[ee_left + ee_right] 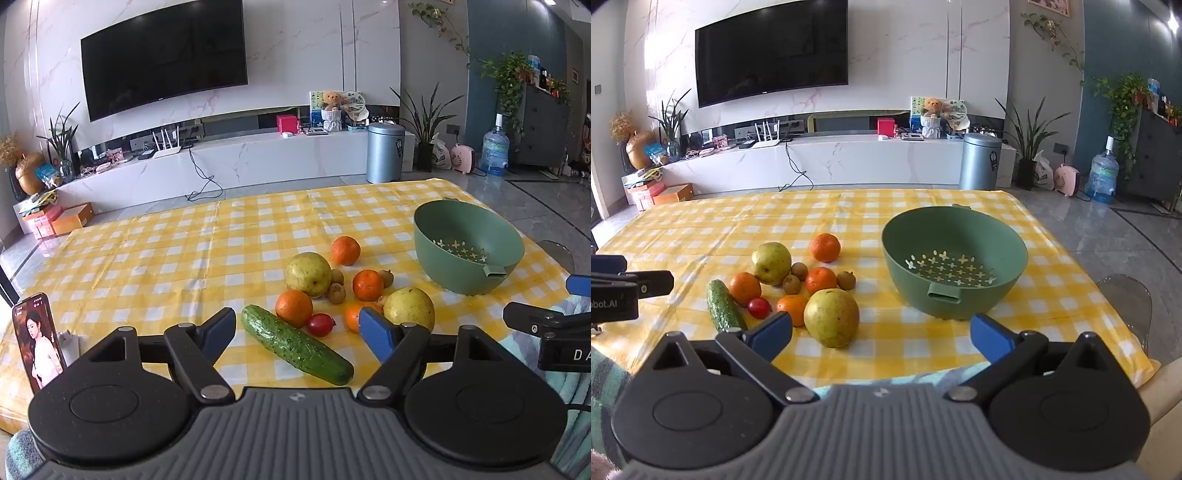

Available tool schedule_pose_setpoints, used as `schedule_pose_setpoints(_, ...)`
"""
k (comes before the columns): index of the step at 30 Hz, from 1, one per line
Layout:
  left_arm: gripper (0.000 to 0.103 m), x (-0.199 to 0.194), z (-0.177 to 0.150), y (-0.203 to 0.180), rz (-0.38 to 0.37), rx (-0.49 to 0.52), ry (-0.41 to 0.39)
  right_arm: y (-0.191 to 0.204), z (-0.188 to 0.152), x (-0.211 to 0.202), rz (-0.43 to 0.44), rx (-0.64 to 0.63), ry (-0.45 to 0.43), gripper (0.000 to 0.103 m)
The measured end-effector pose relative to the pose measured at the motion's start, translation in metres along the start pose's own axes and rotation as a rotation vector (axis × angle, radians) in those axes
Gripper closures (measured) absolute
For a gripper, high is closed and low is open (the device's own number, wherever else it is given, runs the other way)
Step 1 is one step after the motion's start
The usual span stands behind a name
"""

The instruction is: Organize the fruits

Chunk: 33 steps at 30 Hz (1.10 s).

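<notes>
At the far left of the left wrist view a phone [37,341] stands upright on the yellow checked tablecloth [166,258], its screen lit with a portrait. Just right of it the left gripper [297,326] hangs low over the near edge of the table with its blue-padded jaws spread wide and nothing between them. A cucumber [295,345] lies on the cloth in that gap, slanting from upper left to lower right, apart from both pads. Past its far end sits the cluster of fruit: an orange [294,308] touching a small red tomato [320,325], a yellow-green pear [308,274] behind them, several small brown fruits [336,293] just beside the pear, a tangerine [368,285] in the middle, and another tangerine [345,250] set slightly apart at the back. A second pear [409,309] sits nearest the camera on the right side of the pile, with one more orange [354,315] tucked against it, partly hidden by the gripper's right pad. Further right, well apart from the pile, a green colander bowl [443,236] rests on the cloth, holding no fruit. In the right wrist view the right gripper [882,334] is likewise wide open and holding nothing, hovering at the table's near edge with the closest pear [831,317] and the bowl [1008,236] ahead of it.
</notes>
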<state>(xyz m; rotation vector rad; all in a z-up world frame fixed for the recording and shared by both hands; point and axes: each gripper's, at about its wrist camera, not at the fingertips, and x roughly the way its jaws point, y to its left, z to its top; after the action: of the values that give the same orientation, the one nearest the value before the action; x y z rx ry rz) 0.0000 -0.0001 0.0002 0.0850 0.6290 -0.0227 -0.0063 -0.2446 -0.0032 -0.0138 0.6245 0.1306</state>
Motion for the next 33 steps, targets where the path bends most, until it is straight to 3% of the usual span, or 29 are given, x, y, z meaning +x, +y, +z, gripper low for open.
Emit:
schedule_pose_setpoints(5, 0.019, -0.0005, -0.0024, 0.0012, -0.009, -0.007, -0.005, -0.0025, 0.0014, -0.0040, 0.013, 0.011, -0.009, 0.004)
schedule_pose_setpoints(33, 0.019, -0.0012, 0.0002, 0.0040, -0.022, -0.017, 0.006, -0.0057, -0.0001, 0.0003, -0.005, 0.043, 0.025, 0.004)
